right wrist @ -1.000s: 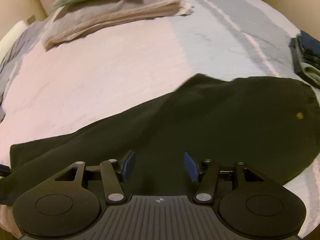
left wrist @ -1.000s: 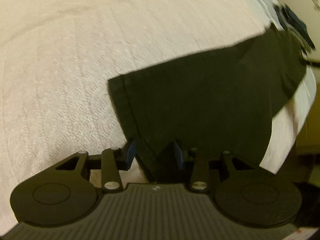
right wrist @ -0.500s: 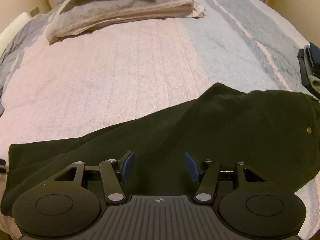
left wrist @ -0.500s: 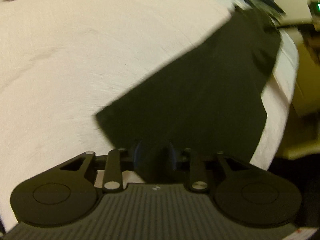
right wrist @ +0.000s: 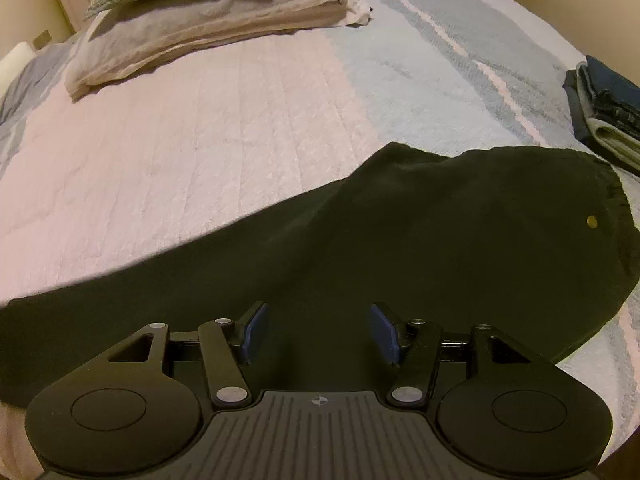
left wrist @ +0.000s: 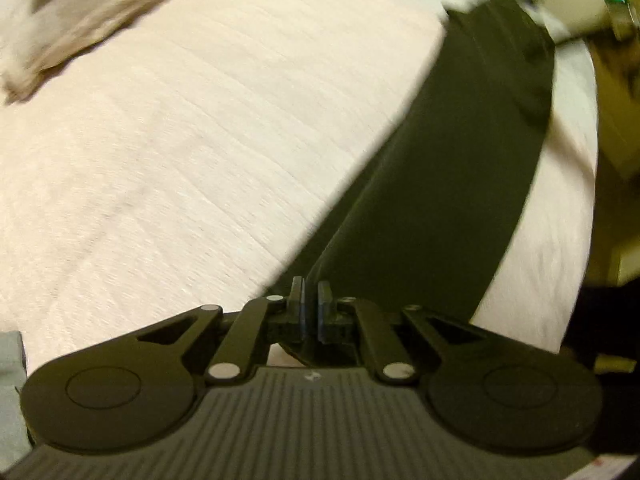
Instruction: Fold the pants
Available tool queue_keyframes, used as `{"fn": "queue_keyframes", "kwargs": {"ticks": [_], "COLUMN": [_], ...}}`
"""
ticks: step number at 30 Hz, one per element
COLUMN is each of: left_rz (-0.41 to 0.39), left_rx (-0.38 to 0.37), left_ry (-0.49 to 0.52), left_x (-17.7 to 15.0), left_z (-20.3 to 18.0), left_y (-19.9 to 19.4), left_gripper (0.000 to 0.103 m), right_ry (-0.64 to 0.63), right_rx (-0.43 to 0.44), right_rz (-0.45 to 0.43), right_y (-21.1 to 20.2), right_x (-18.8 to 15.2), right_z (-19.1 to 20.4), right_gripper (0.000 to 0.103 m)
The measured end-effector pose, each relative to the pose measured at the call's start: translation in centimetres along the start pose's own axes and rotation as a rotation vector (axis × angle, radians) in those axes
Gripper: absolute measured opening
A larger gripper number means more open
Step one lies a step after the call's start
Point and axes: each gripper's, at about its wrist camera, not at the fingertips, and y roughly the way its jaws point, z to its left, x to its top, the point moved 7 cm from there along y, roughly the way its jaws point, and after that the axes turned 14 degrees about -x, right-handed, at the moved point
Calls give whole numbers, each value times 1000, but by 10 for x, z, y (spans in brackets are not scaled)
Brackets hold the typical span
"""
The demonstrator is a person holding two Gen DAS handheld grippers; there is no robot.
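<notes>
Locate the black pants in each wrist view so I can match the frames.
Left wrist: black pants run as a band from the shut left gripper at bottom centre to the upper right.
Right wrist: they spread across the lower half, under the open right gripper.
Shared landmark: folded clothes stack, top right in both.

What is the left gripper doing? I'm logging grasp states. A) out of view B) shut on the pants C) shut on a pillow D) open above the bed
B: the left gripper has its fingers nearly together with the dark pants pinched between them.
</notes>
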Motion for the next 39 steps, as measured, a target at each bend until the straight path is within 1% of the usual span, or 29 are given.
{"fn": "queue_keyframes", "kwargs": {"ticks": [1, 2, 4, 5, 6, 8, 9, 11, 13, 15, 17, 20, 22, 23, 26, 28, 29, 31, 34, 35, 36, 38, 39], "left_rz": [16, 49, 84, 85, 75, 56, 55, 75, 86, 66, 38, 11, -15, -24, -58, -73, -77, -84, -90, -88, -79, -64, -58], "left_rx": [-7, -24, -25, -31, -23, -29, -18, 16, 64, 82, 72, 51, 25, 15, -25, -45, -53, -70, -110, -124, -132, -138, -143], "left_ry": [-13, -32, -78, -124, -149, -170, -169, -159, -166, -184, -201, -174, -150, -142, -121, -107, -98, -80, -80, -85, -83, -72, -65], "left_x": [0, -3, -14, -16, -17, -14, -16, -10, -14, -5, 6, 41, 70, 83, 133, 172, 184, 219, 267, 282, 298, 321, 333], "left_z": [7, 14, 26, 33, 38, 46, 46, 44, 51, 49, 44, 25, 11, 6, -15, -32, -40, -59, -89, -95, -105, -120, -127], "left_y": [6, 17, 49, 57, 61, 58, 54, 50, 34, 23, 13, 16, 20, 30, 50, 72, 85, 108, 150, 162, 179, 206, 217], "left_gripper": [4, 5, 6, 8, 8, 9, 9, 11, 11, 10, 11, 12, 13, 14, 21, 22, 24, 25, 27, 27, 28, 29, 30], "right_ry": [4, 8, 16, 16, 11, -19, -30, -29, 4, 47, 65, 80, 96, 107, 150, 173, 188, 237, 345, 393, 468, 602, 638], "right_rx": [-1, -2, -7, 0, 10, 18, 17, 11, -6, -11, -8, -3, -11, -20, -52, -81, -103, -158, -257, -289, -315, -314, -297], "right_rz": [6, 14, 29, 33, 32, 19, 16, 26, 49, 63, 61, 40, 23, 20, 14, 4, 0, -8, 21, 29, 35, 74, 99], "right_y": [2, 5, 8, 8, 6, 1, 0, 1, 5, 6, 5, 0, -2, -2, 3, 10, 15, 29, 59, 67, 76, 94, 105], "right_x": [-1, -3, -6, -6, -6, -6, -7, -10, -12, -11, -8, 0, 7, 10, 19, 27, 30, 36, 38, 37, 34, 26, 21], "right_z": [0, 1, 3, 5, 8, 10, 10, 7, 2, -2, -2, -5, -16, -24, -59, -92, -112, -157, -233, -258, -285, -327, -343], "right_gripper": [54, 54, 54, 54, 54, 54, 54, 54, 54, 54, 54, 54, 55, 55, 55, 55, 55, 55, 55, 55, 55, 55, 55]}}
